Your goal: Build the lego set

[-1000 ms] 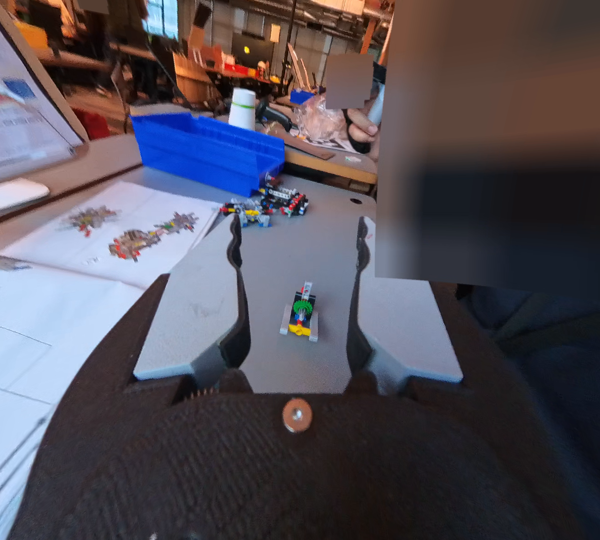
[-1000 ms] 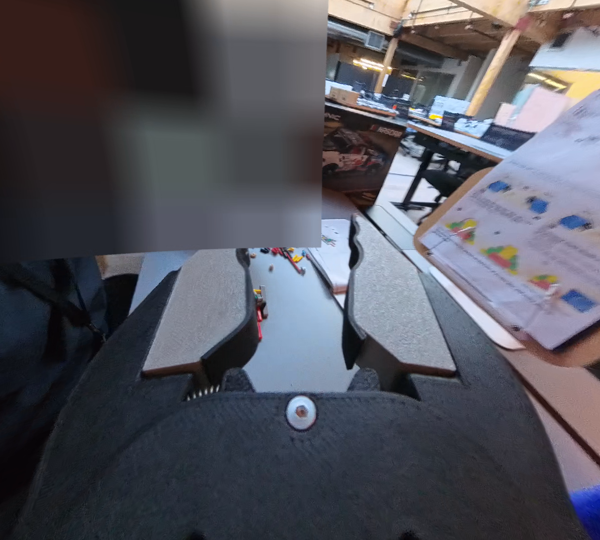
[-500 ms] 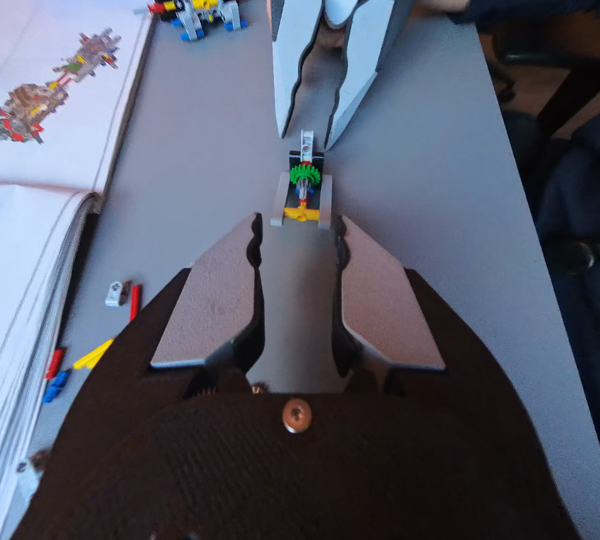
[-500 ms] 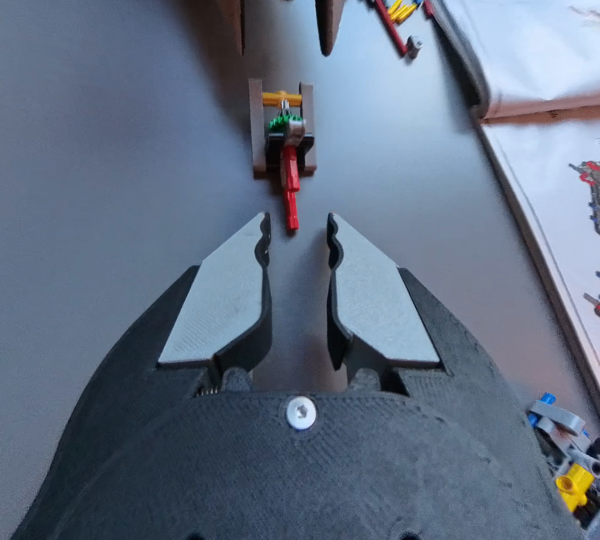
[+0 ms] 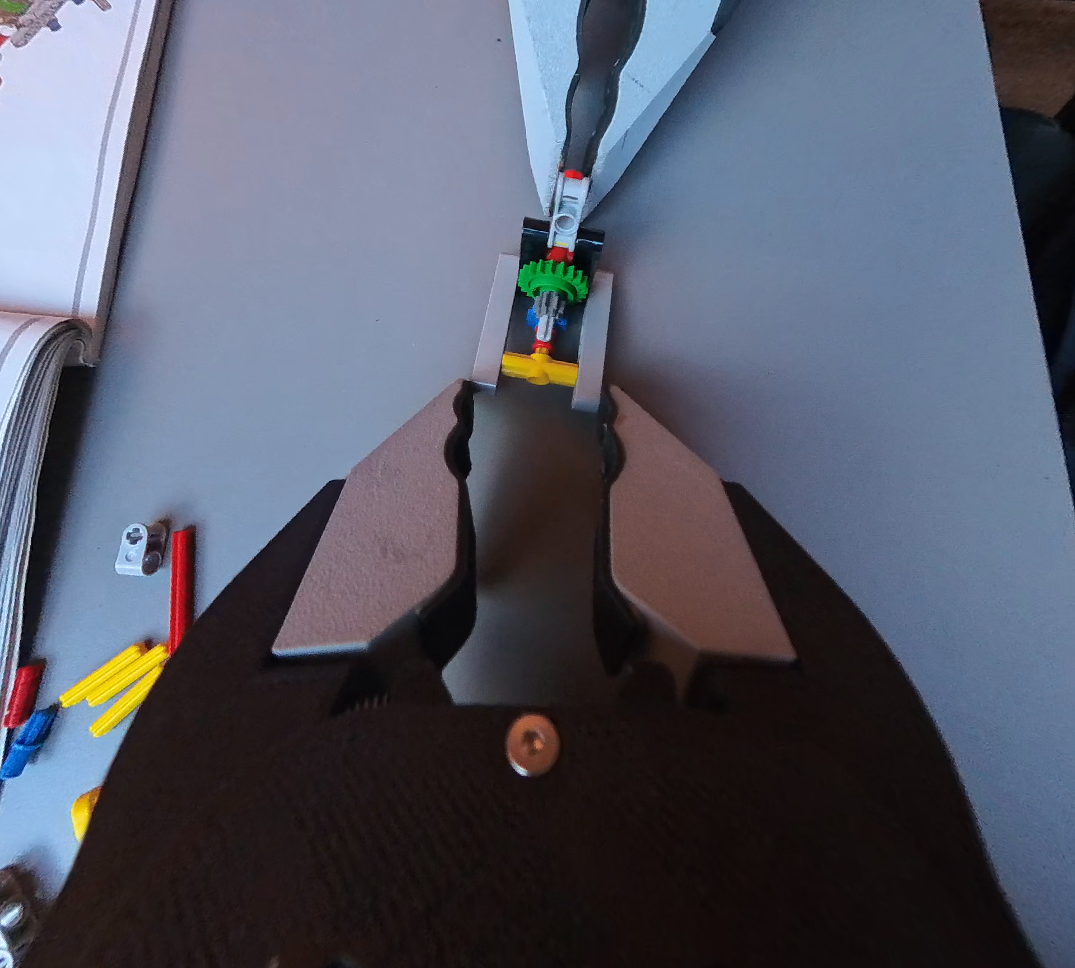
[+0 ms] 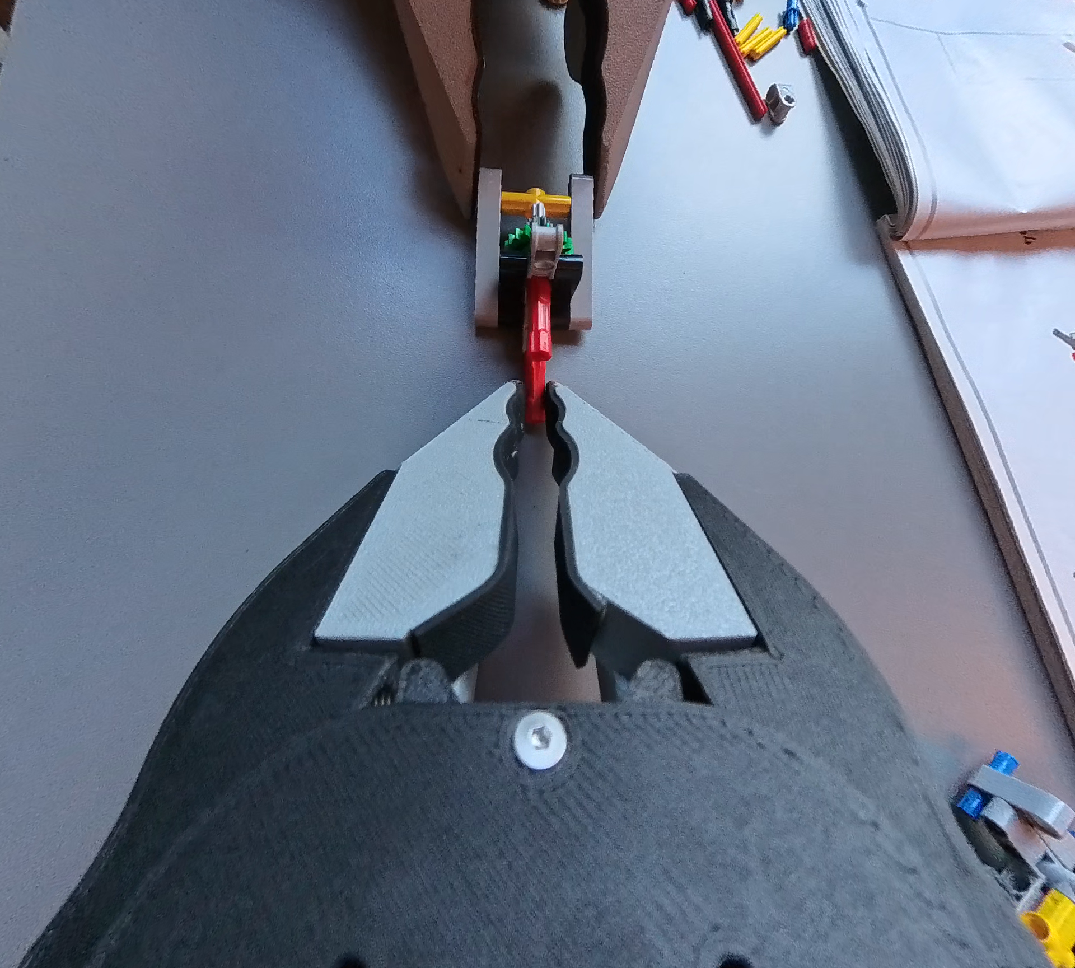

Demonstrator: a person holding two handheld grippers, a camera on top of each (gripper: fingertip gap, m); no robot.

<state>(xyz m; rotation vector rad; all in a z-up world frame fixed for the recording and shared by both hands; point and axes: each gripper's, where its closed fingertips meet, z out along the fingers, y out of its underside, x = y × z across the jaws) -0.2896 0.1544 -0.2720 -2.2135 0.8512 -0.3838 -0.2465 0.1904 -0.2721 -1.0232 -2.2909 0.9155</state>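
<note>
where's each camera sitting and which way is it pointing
Left wrist view: rides on the left gripper, looking down along its fingers at the brick assembly on the grey table; the right gripper faces it.
Right wrist view: rides on the right gripper, looking the opposite way; its fingers pinch the red axle.
Shared: assembly, both grippers, booklet, loose parts.

Bench (image 5: 302, 195) bare and passable on the strip between the open booklet (image 5: 70, 137) and the small brick assembly (image 5: 544, 317). Bench also bare to the assembly's other side, up to the edge. Centre line blocked: left hand-held gripper (image 5: 538, 399) at one end of the assembly, right hand-held gripper (image 6: 535, 399) at the other. Loose pegs and rods (image 5: 134, 666) clutter the booklet-side margin.
</note>
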